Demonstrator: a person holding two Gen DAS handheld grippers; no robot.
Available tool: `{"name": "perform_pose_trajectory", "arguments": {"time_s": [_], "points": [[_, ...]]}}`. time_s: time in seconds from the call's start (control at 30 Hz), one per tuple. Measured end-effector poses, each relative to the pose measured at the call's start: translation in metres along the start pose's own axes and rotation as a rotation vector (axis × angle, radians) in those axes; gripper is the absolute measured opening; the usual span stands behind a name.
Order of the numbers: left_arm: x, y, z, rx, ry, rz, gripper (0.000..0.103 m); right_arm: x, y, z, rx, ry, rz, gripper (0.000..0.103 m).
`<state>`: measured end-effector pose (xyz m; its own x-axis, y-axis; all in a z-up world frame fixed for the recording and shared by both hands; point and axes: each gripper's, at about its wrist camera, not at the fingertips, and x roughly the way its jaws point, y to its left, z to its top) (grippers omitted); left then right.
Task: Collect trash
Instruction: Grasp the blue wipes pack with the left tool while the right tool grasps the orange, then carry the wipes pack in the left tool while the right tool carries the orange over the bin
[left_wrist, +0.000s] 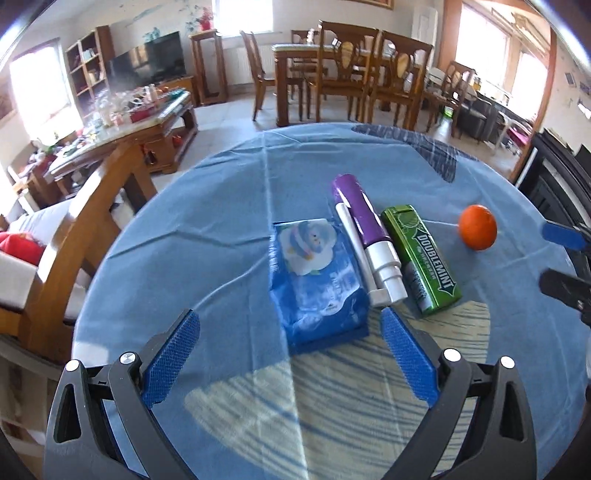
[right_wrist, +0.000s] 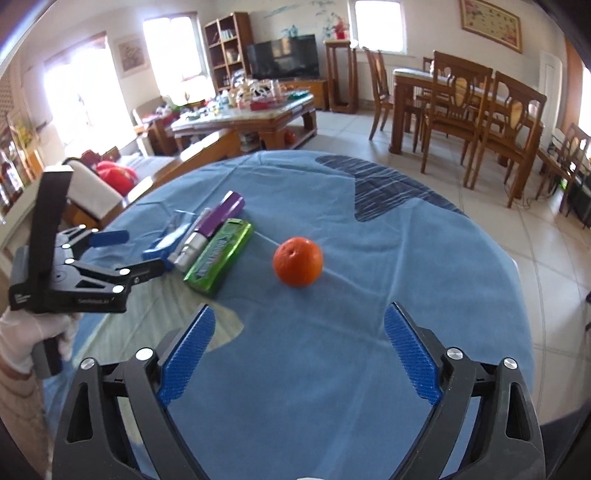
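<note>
The left gripper (left_wrist: 290, 325) is spread wide, empty, its pads flanking the near end of the blue tissue pack (left_wrist: 317, 280) at twelve o'clock. Lower squarely so the fingers clear the purple tube (left_wrist: 364, 225) at one o'clock. The pack looks soft and crinkly. Further right lie the green gum pack (left_wrist: 421, 258) and the orange (right_wrist: 297, 261), which the right gripper (right_wrist: 299, 341), also spread and empty, faces.
</note>
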<state>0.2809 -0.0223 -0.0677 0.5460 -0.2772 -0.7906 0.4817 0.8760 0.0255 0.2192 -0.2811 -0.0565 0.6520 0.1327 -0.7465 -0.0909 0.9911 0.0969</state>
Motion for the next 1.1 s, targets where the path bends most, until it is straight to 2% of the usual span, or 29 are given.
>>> {"name": "perform_pose_trajectory", "arguments": {"time_s": [0.17, 0.27, 0.43, 0.53, 0.6, 0.73, 0.97, 1.03, 1.1], "points": [[0.013, 0.002, 0.005, 0.012, 0.014, 0.006, 0.097, 0.022, -0.009, 0.014, -0.016, 0.024, -0.006, 0.087], [0.016, 0.01, 0.009, -0.013, 0.007, -0.011, 0.091, 0.031, -0.012, 0.02, -0.017, 0.033, -0.005, 0.086], [0.016, 0.018, 0.016, -0.024, -0.015, -0.005, 0.072, 0.047, -0.013, 0.028, -0.033, 0.046, -0.007, 0.083], [0.014, 0.021, 0.016, -0.025, -0.026, -0.014, 0.059, 0.057, -0.013, 0.031, -0.044, 0.063, -0.005, 0.07], [0.013, 0.024, 0.017, -0.041, -0.031, -0.026, 0.056, 0.064, -0.011, 0.032, -0.053, 0.071, -0.009, 0.064], [0.012, 0.027, 0.018, -0.055, -0.034, -0.029, 0.054, 0.068, -0.007, 0.03, -0.09, 0.077, -0.011, 0.04], [0.009, 0.027, 0.016, -0.065, -0.029, -0.063, 0.053, 0.059, -0.009, 0.023, -0.07, 0.071, 0.004, 0.038], [0.003, 0.025, 0.014, -0.066, -0.035, -0.085, 0.053, 0.053, -0.005, 0.021, -0.066, 0.066, 0.009, 0.038], [-0.008, 0.02, 0.01, -0.054, -0.051, -0.077, 0.053, 0.042, -0.003, 0.017, -0.06, 0.05, 0.023, 0.038]]}}
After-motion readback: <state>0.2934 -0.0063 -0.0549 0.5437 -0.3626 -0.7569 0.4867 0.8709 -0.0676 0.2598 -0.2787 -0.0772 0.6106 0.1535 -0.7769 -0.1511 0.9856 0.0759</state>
